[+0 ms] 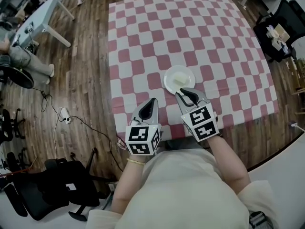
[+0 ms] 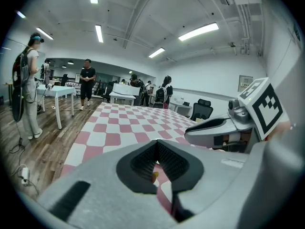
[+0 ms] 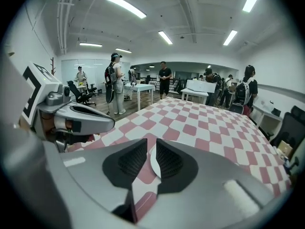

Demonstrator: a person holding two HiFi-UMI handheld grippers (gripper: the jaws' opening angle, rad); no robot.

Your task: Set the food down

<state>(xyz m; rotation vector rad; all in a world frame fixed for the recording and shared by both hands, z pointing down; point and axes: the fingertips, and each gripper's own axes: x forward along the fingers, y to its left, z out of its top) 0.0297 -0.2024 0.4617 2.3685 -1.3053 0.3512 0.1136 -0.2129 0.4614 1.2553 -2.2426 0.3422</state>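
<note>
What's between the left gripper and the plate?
Only bare checked tablecloth lies between the left gripper and the plate, as the head view shows. The right gripper is off to the side, at the plate's near edge.

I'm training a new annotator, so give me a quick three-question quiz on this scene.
1. True or false: the white plate sits on the checkered tablecloth.
2. Which is nearer the plate: A) left gripper or B) right gripper?
3. Fill in: the left gripper's tongs are ___ (apart / together).
Key: 1 true; 2 B; 3 together.
</note>
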